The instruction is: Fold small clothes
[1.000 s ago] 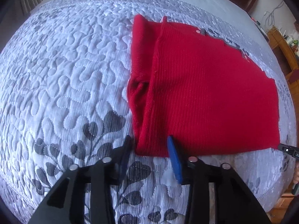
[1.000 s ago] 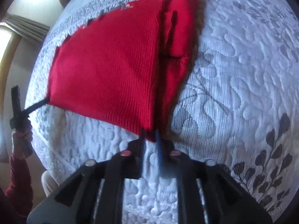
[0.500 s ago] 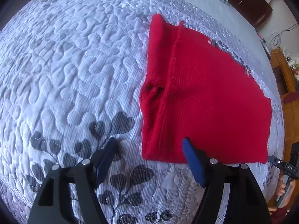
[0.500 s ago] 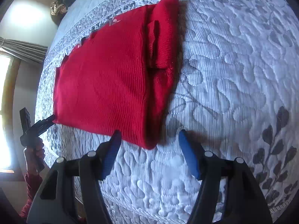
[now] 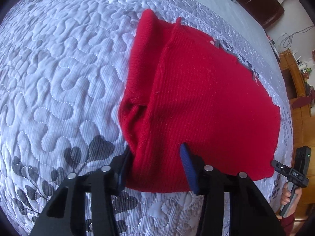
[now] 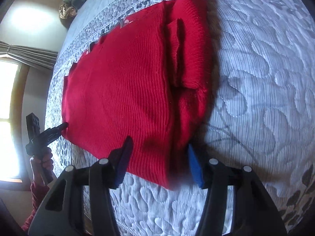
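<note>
Two pairs of blue-padded fingers are what I am working with, and both are standing spread wide with nothing clamped. My left gripper is straddling the near left corner of the red knit garment, one pad resting on top of the cloth and the other just outside its folded left edge. My right gripper is doing the same at the near right corner, its fingers lying either side of the doubled-over right edge of the garment. The garment is lying flat and folded on the quilted bedspread, its near hem running along close to the bed's near edge, with a sleeve tucked along each side fold. Each camera is catching the other gripper at the opposite corner, its tips at the hem, though I cannot tell whether they are touching it.
</note>
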Action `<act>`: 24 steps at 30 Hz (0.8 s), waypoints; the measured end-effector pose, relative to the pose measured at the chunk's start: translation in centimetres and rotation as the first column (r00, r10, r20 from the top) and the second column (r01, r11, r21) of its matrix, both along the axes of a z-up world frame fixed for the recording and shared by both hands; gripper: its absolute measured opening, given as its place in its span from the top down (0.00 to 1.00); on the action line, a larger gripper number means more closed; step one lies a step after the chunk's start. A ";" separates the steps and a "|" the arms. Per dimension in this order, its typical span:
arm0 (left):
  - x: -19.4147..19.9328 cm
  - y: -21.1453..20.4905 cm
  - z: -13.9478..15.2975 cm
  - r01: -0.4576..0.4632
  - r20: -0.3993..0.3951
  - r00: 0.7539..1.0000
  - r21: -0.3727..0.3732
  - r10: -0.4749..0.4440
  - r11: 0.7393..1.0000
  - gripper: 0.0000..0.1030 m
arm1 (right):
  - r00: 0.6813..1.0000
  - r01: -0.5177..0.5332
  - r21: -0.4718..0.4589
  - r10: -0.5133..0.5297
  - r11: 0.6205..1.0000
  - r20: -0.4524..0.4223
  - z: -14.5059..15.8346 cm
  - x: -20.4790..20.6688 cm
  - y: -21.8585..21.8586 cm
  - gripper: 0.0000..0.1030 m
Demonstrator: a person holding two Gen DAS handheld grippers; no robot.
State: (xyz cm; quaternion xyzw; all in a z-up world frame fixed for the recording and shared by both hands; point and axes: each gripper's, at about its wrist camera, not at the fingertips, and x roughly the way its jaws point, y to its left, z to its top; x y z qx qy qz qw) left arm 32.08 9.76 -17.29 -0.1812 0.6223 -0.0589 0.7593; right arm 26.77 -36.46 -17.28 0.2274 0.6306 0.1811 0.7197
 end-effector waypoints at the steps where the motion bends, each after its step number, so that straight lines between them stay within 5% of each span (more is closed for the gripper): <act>1: 0.0 0.3 0.1 -0.024 -0.004 1.000 -0.021 0.024 0.999 0.72 | 1.000 -0.008 0.010 0.008 1.000 0.002 0.0 0.1 0.2 0.62; 4: -0.2 0.4 0.0 -0.027 -0.023 0.999 -0.150 0.024 0.988 0.85 | 1.000 -0.027 0.032 0.028 0.999 -0.004 -0.2 0.2 0.7 0.69; 9: 0.6 -1.0 -0.7 0.019 -0.030 0.999 -0.058 -0.021 0.998 0.84 | 0.999 -0.041 -0.002 0.041 0.999 -0.007 -0.1 0.5 1.2 0.88; 24: -2.4 -0.3 3.3 -0.004 0.017 1.000 -0.099 0.006 0.995 0.89 | 0.997 -0.073 -0.035 0.074 0.997 0.031 3.9 -2.4 -0.1 0.91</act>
